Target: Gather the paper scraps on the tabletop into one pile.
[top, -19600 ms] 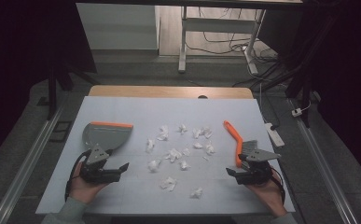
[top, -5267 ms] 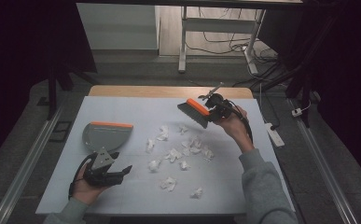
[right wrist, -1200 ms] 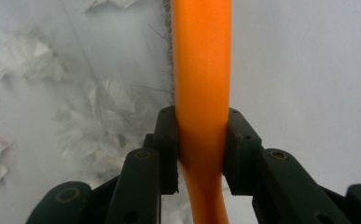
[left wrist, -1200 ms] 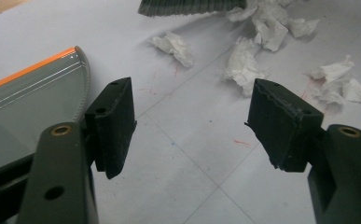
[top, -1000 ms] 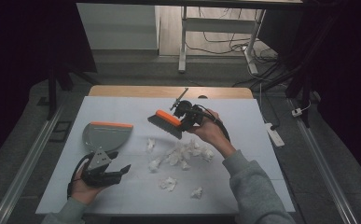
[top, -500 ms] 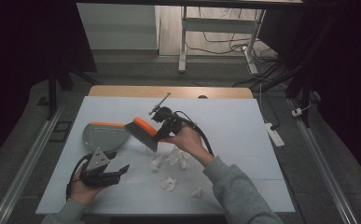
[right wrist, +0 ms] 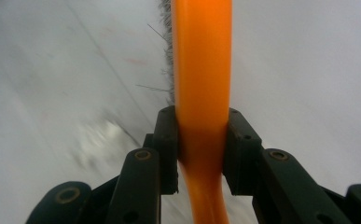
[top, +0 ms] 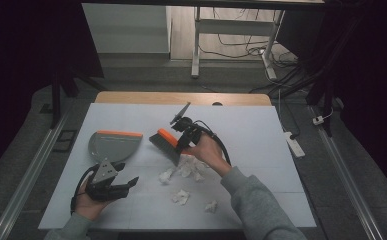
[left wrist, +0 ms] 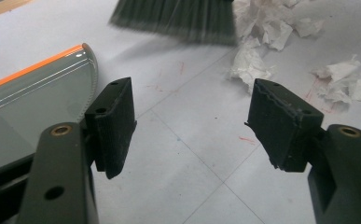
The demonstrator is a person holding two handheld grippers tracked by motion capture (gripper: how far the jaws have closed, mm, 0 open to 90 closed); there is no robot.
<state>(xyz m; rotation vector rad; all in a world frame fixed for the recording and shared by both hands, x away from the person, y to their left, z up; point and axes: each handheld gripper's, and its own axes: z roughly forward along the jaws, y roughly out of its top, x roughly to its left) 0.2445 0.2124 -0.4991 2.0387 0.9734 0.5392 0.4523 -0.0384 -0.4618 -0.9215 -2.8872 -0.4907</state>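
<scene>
An orange-backed hand brush with dark bristles stands on the white table, just right of a grey dustpan with an orange lip. My right gripper is shut on the brush's orange handle, which runs up between the two jaws of my right gripper. Crumpled white paper scraps lie bunched just in front of the bristles. My left gripper rests open at the front left, near the dustpan. Between its spread jaws my left gripper holds nothing. Ahead of it are the bristles and paper scraps.
Two loose paper scraps lie nearer the front edge. The table's wooden back edge is beyond the brush. A white power strip lies on the floor to the right. Bare tabletop spreads to the right of the hand.
My right gripper has swept the brush left and forward from the back centre towards the dustpan, bunching the paper scraps. The left gripper has stayed put, open.
</scene>
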